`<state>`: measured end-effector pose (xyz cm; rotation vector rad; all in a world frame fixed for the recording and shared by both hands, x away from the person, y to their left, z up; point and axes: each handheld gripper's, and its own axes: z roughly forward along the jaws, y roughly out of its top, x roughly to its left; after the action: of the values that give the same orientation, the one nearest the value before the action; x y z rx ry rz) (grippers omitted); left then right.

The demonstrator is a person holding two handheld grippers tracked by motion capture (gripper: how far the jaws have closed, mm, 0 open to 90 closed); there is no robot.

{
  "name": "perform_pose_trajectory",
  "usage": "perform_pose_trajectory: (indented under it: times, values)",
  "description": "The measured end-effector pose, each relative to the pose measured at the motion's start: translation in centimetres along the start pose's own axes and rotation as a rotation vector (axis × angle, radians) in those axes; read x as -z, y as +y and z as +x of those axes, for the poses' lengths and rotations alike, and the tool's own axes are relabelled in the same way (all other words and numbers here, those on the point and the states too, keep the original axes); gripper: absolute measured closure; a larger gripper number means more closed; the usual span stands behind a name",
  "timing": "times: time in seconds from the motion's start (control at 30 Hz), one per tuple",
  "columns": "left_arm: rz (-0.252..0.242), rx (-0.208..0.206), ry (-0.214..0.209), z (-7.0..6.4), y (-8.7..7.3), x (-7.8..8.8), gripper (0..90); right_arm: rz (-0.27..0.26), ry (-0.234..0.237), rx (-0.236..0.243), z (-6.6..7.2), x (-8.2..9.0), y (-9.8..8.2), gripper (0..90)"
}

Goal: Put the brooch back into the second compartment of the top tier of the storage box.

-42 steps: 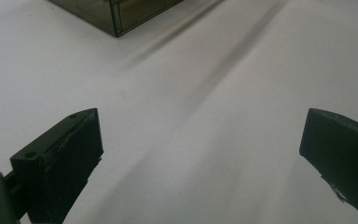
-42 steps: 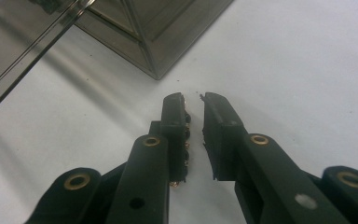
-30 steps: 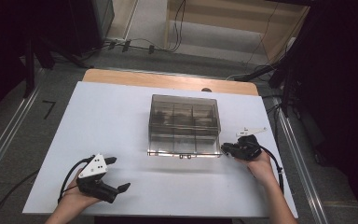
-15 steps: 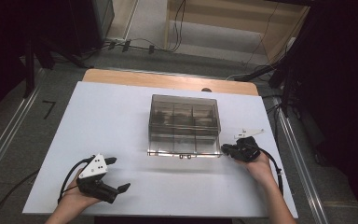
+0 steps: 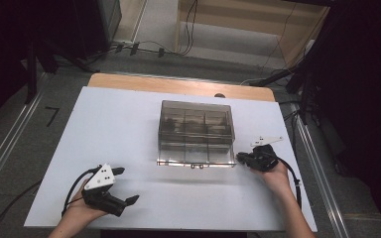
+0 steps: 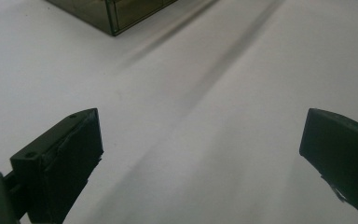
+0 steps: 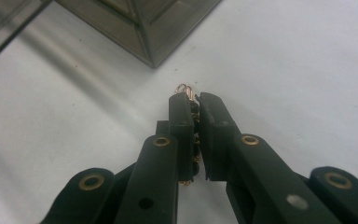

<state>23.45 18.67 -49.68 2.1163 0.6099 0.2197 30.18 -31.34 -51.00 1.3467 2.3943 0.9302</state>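
Note:
A smoky clear box (image 5: 196,131) with several compartments stands mid-table, and a clear flap (image 5: 196,161) lies flat along its front edge. My right gripper (image 5: 240,158) rests on the table just right of the box's front right corner. In the right gripper view, that gripper (image 7: 196,100) is shut on a small piece of jewellery (image 7: 185,87) with gold rings and dark beads, a little short of the box corner (image 7: 151,58). My left gripper (image 5: 126,185) lies at the front left, open and holding nothing. Bare table shows between its jaws in the left gripper view (image 6: 200,149).
The white table (image 5: 104,129) has a wooden strip (image 5: 178,87) along its far edge. A small white part (image 5: 267,140) lies just beyond the right gripper. Cables run across the floor behind the table. A corner of the box (image 6: 116,11) appears far off in the left gripper view.

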Motion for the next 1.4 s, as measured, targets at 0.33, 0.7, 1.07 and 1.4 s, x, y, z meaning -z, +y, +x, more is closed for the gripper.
perform_pose_trajectory:
  times: [0.33, 0.7, 1.07, 1.4]
  values:
    - [0.004, -0.006, -0.004, 0.0, 0.0, 0.0, 0.0, -0.044, -0.01, -0.022, -0.7, 1.8, 0.0, 81.8]
    - [0.002, -0.005, -0.003, 0.0, 0.0, 0.0, 0.0, -0.065, -0.003, -0.026, -0.7, 3.4, 0.2, 81.8]
    - [-0.001, -0.003, -0.001, 0.0, 0.0, 0.1, 0.0, -0.088, 0.016, -0.019, -0.5, 4.9, 0.4, 81.8]
    - [0.0, -0.003, -0.004, 0.1, 0.0, 0.1, 0.0, -0.11, 0.028, -0.008, -0.1, 6.1, 0.8, 81.8]
